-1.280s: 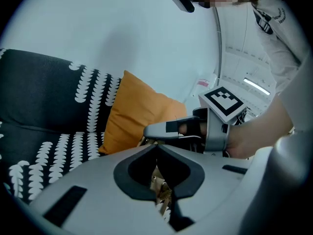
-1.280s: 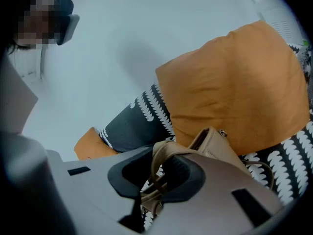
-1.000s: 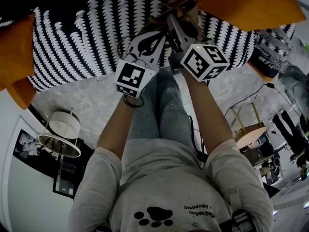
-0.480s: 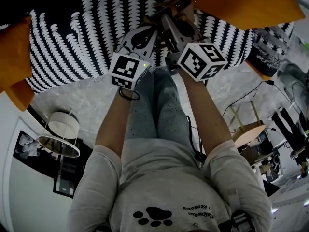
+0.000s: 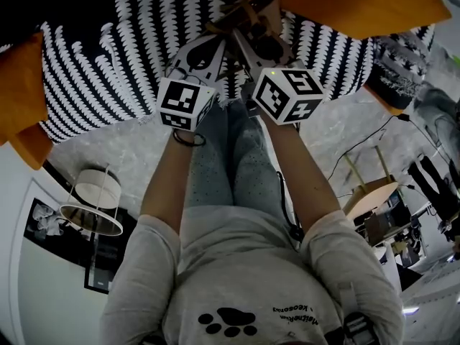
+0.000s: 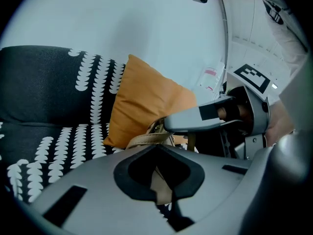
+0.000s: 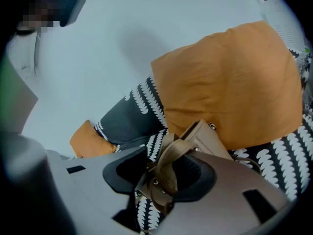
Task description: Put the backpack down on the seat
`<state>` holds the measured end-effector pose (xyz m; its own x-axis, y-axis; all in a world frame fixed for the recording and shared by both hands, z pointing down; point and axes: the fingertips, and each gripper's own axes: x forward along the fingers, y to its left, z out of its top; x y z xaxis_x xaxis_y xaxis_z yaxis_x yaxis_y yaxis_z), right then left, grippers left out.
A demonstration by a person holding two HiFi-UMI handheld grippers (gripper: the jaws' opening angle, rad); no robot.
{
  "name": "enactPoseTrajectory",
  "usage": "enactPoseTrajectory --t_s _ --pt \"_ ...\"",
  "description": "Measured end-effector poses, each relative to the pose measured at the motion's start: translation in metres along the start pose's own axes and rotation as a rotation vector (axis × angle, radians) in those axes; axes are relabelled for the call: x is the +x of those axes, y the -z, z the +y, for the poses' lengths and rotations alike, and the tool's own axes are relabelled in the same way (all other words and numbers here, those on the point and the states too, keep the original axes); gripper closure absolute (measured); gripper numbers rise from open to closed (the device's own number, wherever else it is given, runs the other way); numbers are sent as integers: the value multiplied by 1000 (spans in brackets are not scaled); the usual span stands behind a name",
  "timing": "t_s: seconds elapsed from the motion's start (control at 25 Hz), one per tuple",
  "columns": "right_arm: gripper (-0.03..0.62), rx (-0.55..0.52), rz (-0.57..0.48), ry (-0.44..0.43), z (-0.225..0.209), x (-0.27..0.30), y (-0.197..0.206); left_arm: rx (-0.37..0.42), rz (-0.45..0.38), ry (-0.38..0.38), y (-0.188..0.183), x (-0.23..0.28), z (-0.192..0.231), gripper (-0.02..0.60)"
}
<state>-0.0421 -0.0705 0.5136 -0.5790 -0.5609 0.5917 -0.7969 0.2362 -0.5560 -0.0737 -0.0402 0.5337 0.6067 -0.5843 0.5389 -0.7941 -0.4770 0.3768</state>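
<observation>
The tan backpack (image 7: 208,138) is seen over the black-and-white patterned sofa seat (image 5: 108,70), just in front of an orange cushion (image 7: 230,82). Its inside is not shown, and its base is hidden behind the jaws. The left hand-held gripper (image 6: 159,175) is clenched on a tan strap (image 6: 145,139). The right hand-held gripper (image 7: 164,182) is released: its jaws have just been opening, and the looped handle (image 7: 169,155) lies between them. A second orange cushion (image 7: 90,140) is propped farther along the sofa.

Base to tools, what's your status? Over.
Left tool shut on backpack strap. Right tool just opened, handle between jaws. Backpack by orange cushion.
</observation>
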Motion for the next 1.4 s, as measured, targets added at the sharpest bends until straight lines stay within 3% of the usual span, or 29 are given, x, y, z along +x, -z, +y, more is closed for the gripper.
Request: enactPoseTrajectory --t_s 0.2,0.52,0.84,1.32,1.4 --pt "433 -30 29 97 -28 -14 6 1 16 -18 -2 18 -7 561" --pt "431 -51 12 162 -41 -59 7 11 10 -25 -8 19 -26 561" --pt "431 -95 -50 158 -62 -55 10 10 6 -47 23 51 -8 561" --pt "434 -156 -88 115 -18 -68 -26 15 37 -92 -5 34 9 561" --pt "460 -170 -82 113 -13 -71 -26 8 42 -93 -5 29 5 561"
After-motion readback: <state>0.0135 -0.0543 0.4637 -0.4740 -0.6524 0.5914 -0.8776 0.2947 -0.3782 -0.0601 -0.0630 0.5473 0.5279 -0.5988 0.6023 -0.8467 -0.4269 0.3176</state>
